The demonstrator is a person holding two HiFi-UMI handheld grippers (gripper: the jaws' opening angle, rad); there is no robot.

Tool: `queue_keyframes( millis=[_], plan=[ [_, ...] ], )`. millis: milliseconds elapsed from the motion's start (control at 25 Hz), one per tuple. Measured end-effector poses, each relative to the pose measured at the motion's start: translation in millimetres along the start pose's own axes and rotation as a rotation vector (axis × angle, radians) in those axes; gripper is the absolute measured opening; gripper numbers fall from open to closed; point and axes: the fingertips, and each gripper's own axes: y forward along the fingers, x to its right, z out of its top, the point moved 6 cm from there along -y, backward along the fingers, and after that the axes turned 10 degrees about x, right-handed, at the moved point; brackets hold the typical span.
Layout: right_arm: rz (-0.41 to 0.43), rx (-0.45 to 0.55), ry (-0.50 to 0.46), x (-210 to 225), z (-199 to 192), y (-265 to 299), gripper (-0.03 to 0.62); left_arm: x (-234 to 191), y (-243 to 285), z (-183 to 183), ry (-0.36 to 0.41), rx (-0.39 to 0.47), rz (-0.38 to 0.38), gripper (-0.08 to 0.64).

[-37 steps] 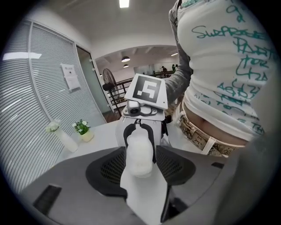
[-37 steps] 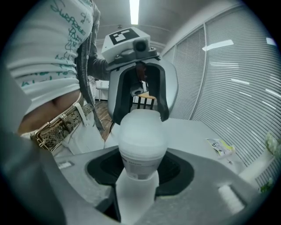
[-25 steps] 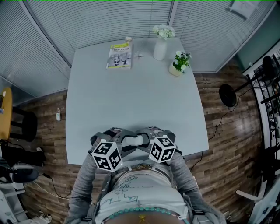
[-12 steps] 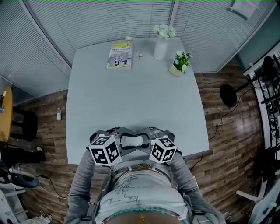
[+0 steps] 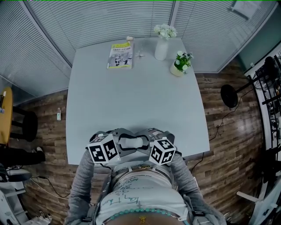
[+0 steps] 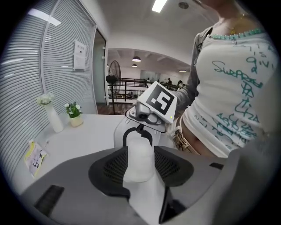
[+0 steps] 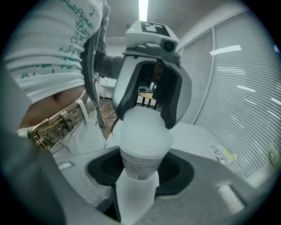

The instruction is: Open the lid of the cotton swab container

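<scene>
Grey table (image 5: 131, 96), wood floor (image 5: 221, 151), blinds (image 5: 109, 17).

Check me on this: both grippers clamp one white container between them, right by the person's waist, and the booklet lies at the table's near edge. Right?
Not quite. The booklet lies at the far edge of the table, left of the white vase, as the head view shows. The left gripper and right gripper do both clamp the white container by the person's waist.

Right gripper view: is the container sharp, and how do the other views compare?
Right gripper view: strong fisheye bending, ceiling light glaring at the top, cotton swab container close and soft, its print unreadable. Left gripper view: same bending, dark corners, container a washed-out white. Head view: evenly lit and sharper, but the container shows small.
</scene>
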Motion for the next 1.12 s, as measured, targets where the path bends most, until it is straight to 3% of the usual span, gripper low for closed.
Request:
queue_keyframes(
  millis=[280,680,1120],
  plan=[
    [-0.031,0.023,0.034,3.4,0.0,-4.3,0.201,2.0,-0.6,2.0,0.145,0.039,0.050,0.190],
    [-0.066,0.050,0.091,9.0,-5.5,-17.1,0.201,0.6,-7.3,4.7,0.269,0.066,0.170,0.212],
    [-0.072,0.037,0.079,15.6,-4.4,-21.1,0.201,-10.1,-22.0,16.4,0.240,0.148,0.227,0.204]
  ],
)
